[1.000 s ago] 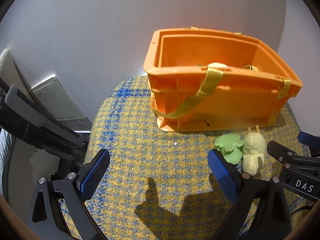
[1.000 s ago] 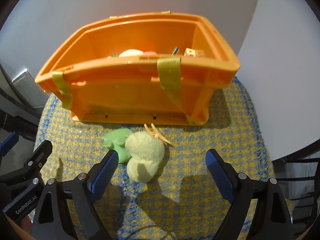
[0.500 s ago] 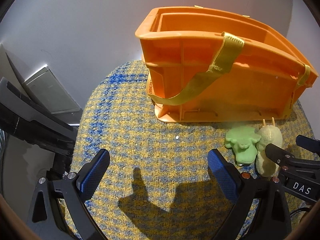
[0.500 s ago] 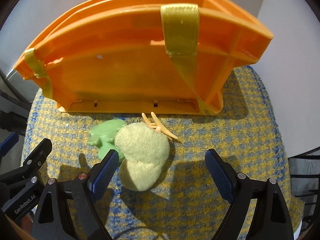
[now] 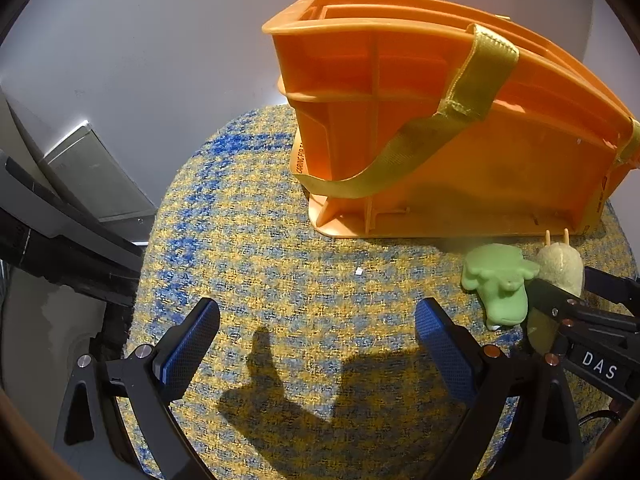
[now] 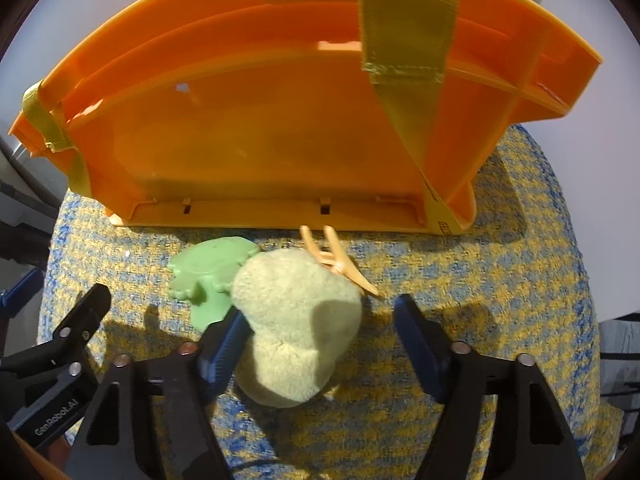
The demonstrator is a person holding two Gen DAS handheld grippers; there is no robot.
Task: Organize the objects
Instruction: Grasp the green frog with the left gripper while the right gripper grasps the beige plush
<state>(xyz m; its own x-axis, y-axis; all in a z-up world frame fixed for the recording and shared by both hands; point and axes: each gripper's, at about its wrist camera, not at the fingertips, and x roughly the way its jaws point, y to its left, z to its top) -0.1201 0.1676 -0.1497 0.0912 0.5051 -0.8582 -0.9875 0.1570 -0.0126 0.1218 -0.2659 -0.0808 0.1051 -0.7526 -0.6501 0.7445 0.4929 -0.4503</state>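
We saw a round surface covered in yellow-and-blue woven cloth (image 5: 260, 240), a tiny white speck (image 5: 359, 271) lying on the weave. A pale wall (image 5: 160, 48) rose behind it. Off to the left stood a grey metal panel (image 5: 92, 176) beside dark slanted bars (image 5: 52, 232).

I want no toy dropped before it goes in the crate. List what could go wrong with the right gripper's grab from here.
1. The right gripper has been closing around the plush toy, but only its left finger touches; the right finger stands clear, so the soft toy may shift sideways.
2. The green rubber toy touches the plush and the left finger, so it may get dragged or pinched.
3. The orange crate stands close behind; lifting could catch its wall.
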